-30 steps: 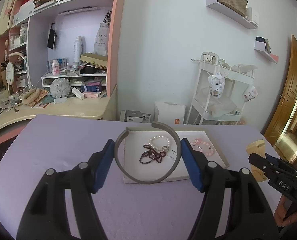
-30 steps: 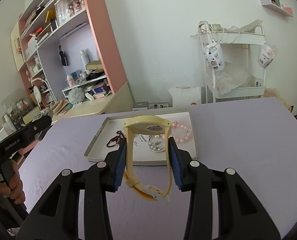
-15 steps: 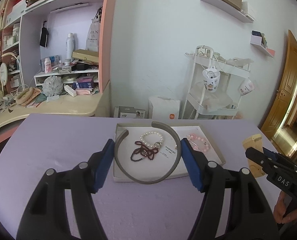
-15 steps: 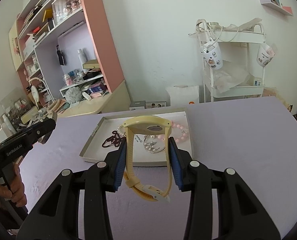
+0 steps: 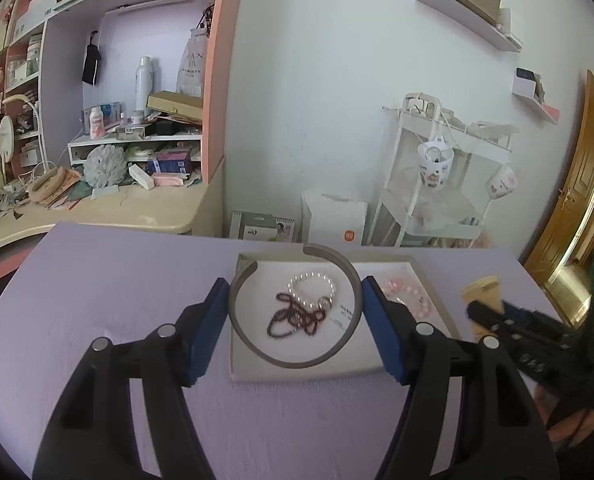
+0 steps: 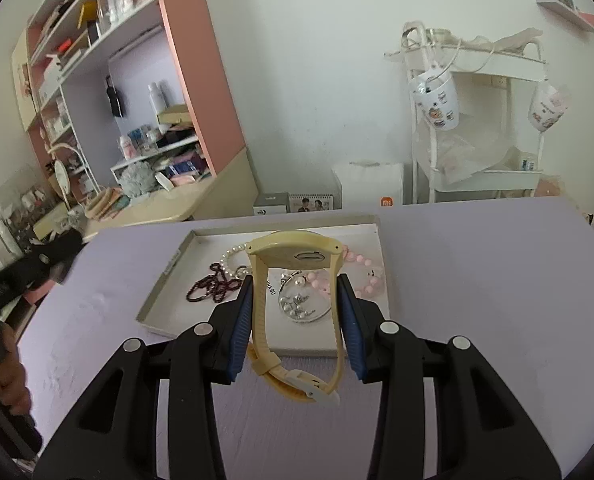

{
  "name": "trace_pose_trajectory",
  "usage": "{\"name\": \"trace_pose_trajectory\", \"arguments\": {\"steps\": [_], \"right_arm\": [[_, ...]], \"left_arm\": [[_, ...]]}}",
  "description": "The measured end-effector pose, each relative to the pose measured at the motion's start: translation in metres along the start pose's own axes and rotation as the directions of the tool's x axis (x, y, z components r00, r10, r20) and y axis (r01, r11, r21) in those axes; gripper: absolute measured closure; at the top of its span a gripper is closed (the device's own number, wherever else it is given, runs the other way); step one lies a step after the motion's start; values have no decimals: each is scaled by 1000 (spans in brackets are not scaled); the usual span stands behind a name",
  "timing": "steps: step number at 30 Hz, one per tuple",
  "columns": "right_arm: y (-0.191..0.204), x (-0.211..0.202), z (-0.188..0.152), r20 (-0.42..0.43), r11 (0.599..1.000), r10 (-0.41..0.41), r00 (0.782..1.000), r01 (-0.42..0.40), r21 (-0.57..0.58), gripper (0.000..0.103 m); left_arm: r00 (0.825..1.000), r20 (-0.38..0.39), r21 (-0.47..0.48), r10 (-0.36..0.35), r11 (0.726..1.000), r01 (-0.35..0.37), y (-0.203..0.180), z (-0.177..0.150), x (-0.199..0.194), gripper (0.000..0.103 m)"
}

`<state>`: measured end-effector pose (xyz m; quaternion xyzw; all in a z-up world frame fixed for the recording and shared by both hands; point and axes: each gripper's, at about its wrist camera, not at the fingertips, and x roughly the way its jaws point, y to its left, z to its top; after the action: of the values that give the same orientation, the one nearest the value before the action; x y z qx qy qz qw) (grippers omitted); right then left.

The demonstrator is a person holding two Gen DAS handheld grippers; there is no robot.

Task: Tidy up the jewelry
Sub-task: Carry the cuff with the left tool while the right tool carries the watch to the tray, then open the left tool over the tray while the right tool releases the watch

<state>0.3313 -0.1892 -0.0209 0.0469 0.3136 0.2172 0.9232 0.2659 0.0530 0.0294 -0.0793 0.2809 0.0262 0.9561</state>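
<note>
My left gripper (image 5: 295,308) is shut on a grey open bangle (image 5: 297,361), held above the near part of a shallow white tray (image 5: 297,374). The tray holds a pearl bracelet (image 5: 311,280), a dark red bead chain (image 5: 293,316) and a pink bead bracelet (image 5: 407,294). My right gripper (image 6: 296,300) is shut on a cream yellow watch (image 6: 297,256), held above the tray (image 6: 165,276) near its front edge. Under the watch lies a silver ring pendant (image 6: 301,304). The right gripper also shows in the left wrist view (image 5: 537,332), to the right of the tray.
The tray sits on a lilac tabletop (image 5: 97,280). Behind it stand a small calendar (image 5: 263,232), a white bag (image 5: 335,222) and a white cart with hanging mugs (image 5: 437,168). A cluttered desk and shelves (image 5: 97,152) are at the left, a wooden door (image 5: 577,200) at the right.
Both grippers keep their hold. The left gripper has drawn back and risen, so the tray looks smaller. The right gripper has moved forward over the tray's front edge.
</note>
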Motion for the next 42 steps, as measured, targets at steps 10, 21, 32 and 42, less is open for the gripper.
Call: {"name": "trace_pose_trajectory", "arguments": {"steps": [10, 21, 32, 42], "right_arm": [[-4, 69, 7, -72, 1000, -20, 997, 18, -20, 61], [-3, 103, 10, -105, 997, -49, 993, 43, -64, 46], [-23, 73, 4, -69, 998, -46, 997, 49, 48, 36], [-36, 58, 0, -57, 991, -76, 995, 82, 102, 34]], "left_arm": [[1000, 21, -3, -15, 1000, 15, 10, 24, 31, 37], [1000, -1, -19, -9, 1000, 9, 19, 31, 67, 37], [998, -38, -9, -53, 999, 53, 8, 23, 90, 36], [987, -116, 8, -108, 994, 110, -13, 9, 137, 36]]}}
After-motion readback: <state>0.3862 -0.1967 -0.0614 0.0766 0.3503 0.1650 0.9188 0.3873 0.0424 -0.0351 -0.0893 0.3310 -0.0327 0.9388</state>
